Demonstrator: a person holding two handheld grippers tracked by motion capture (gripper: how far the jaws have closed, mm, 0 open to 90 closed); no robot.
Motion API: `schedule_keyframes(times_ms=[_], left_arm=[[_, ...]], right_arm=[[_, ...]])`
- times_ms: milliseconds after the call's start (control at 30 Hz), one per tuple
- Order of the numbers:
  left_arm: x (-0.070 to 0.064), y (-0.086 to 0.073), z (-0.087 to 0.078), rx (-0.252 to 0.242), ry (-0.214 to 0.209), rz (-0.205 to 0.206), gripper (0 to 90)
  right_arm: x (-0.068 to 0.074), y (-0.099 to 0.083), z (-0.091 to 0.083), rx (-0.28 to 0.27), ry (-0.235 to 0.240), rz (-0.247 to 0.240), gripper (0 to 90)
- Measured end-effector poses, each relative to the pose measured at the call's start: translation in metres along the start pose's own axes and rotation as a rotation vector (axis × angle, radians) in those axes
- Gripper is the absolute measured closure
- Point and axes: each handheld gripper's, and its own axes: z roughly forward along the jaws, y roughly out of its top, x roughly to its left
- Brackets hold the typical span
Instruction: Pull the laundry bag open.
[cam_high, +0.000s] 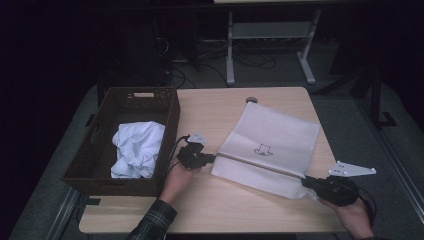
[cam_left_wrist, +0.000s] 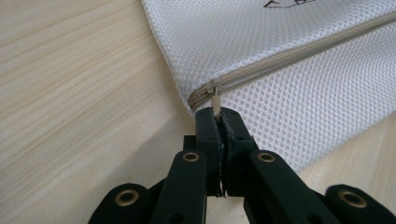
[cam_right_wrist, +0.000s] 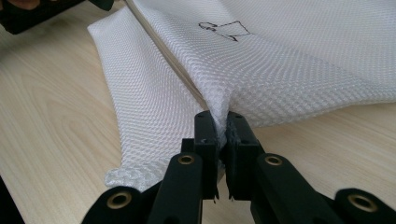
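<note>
- One white mesh laundry bag (cam_high: 272, 137) lies flat on the right half of the desk (cam_high: 225, 205), a soft rectangle of honeycomb netting with a small black line drawing printed near its middle.
- A beige zipper (cam_left_wrist: 280, 58) runs along the bag's near part, from its left end to its right end, and a strip of mesh lies on the near side of it.
- The zipper's small metal pull tab (cam_left_wrist: 216, 101) sits at the bag's left end.
- The left claw (cam_high: 209, 159) is pressed together on that pull tab, which stands up between its black tips in the left gripper view.
- The right claw (cam_high: 306, 182) pinches a bunched fold of mesh at the bag's near right end, the cloth puckering where the jaws meet in the right gripper view.
- A braided white cord loop (cam_right_wrist: 123, 175) lies at the bag's edge just left of the right claw's jaws in that view.
- The desk is pale wood with a fine straight grain and rounded corners, and has a small round hole (cam_high: 251, 100) near its far edge.
- Left of the bag, a dark brown woven basket (cam_high: 95, 165) sits on the desk, rectangular with handle slots.
- Inside the basket lies a crumpled white cloth (cam_high: 136, 149).
- Beyond the desk the room is dark, with grey floor, a white frame's legs (cam_high: 230, 60) and loose cables.
</note>
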Motion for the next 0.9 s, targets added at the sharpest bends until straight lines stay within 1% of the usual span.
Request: schedule_keyframes(times_ms=[33,67,100,133,233,300,367,433,600,667,700,767,900], left_arm=[[0.0,0.0,0.001,0.011,0.021,0.005,87.5],[0.003,-0.001,0.003,0.014,0.024,-0.001,87.5],[0.003,-0.001,0.003,0.008,0.021,-0.007,87.5],[0.003,0.0,0.005,0.003,0.03,-0.001,87.5],[0.004,0.004,0.01,-0.01,0.022,-0.002,87.3],[0.006,0.009,0.014,-0.02,0.009,0.0,87.3],[0.007,0.014,0.018,-0.033,0.008,0.005,87.2],[0.01,0.02,0.022,-0.042,0.002,0.004,87.1],[0.015,0.041,0.035,-0.058,-0.005,0.023,87.1],[0.016,0.048,0.041,-0.057,-0.004,0.033,87.1],[0.017,0.053,0.046,-0.056,-0.007,0.032,87.1],[0.017,0.062,0.055,-0.053,-0.009,0.044,87.1],[0.017,0.073,0.068,-0.05,-0.012,0.061,87.0]], right_arm=[[0.0,0.0,0.0,0.001,0.0,0.001,83.6],[-0.001,0.0,0.0,0.005,-0.008,0.001,83.6],[-0.002,0.0,0.0,0.006,-0.008,0.007,83.6],[-0.001,-0.001,0.0,0.008,-0.012,0.007,83.6],[-0.003,0.0,0.001,0.009,-0.033,-0.002,83.3],[-0.007,-0.001,0.002,0.008,-0.045,0.007,82.9],[-0.012,-0.002,0.003,0.01,-0.064,0.009,82.6],[-0.016,-0.002,0.004,0.011,-0.076,0.01,82.3],[-0.028,-0.002,0.008,0.027,-0.109,0.016,81.6],[-0.034,-0.002,0.01,0.032,-0.122,0.027,81.3],[-0.036,-0.002,0.01,0.032,-0.128,0.032,81.3],[-0.044,-0.002,0.009,0.027,-0.147,0.052,81.0],[-0.054,-0.004,0.008,0.026,-0.164,0.079,80.7]])
